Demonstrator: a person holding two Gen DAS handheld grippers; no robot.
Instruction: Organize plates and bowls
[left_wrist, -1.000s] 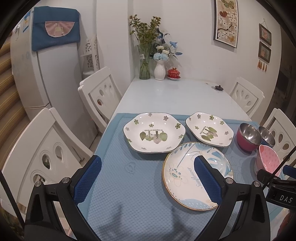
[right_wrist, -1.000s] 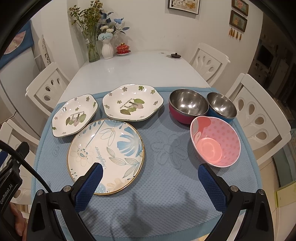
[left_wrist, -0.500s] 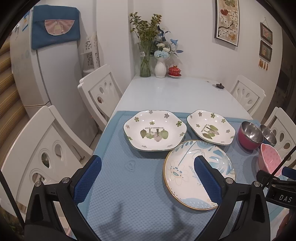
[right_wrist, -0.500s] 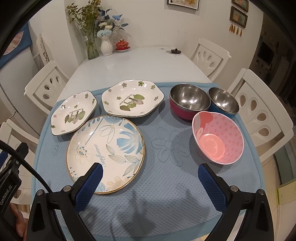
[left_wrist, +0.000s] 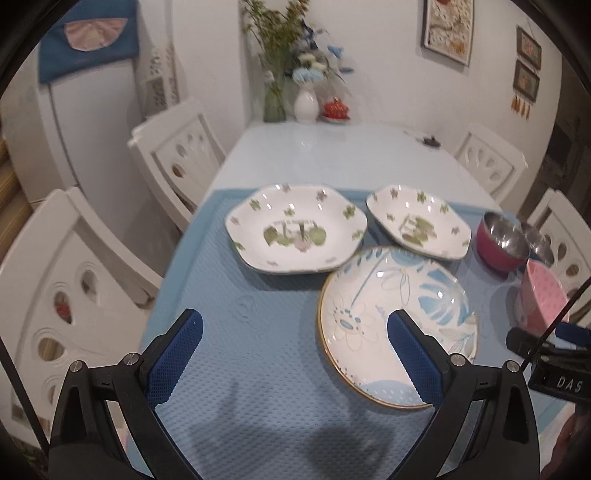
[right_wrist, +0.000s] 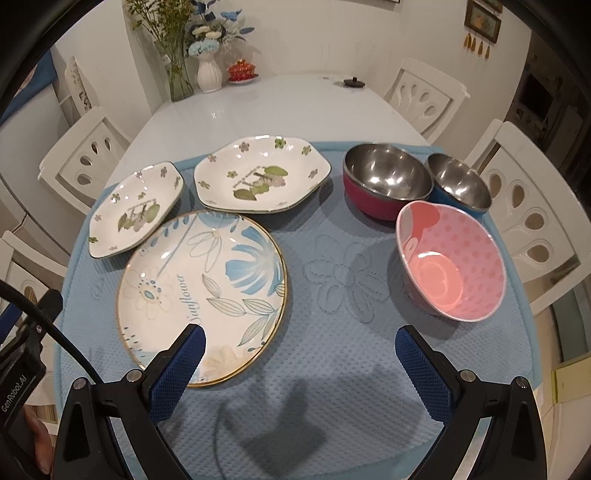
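Both cameras have edged closer to the dishes. Left wrist: left gripper (left_wrist: 294, 321), fingers spread and empty, its right fingertip over the round flower plate (left_wrist: 397, 317); two hexagonal plates (left_wrist: 295, 232) beyond. Right wrist: right gripper (right_wrist: 295, 338) spread, empty; pink bowl (right_wrist: 452, 260) tilted, empty, ahead-right; steel bowls (right_wrist: 386, 181) empty on the counter's blue mat (right_wrist: 332, 350).

Round plate (right_wrist: 201, 288): "Sunflower"; device (right_wrist: 16, 373): "GenRobot.AI".
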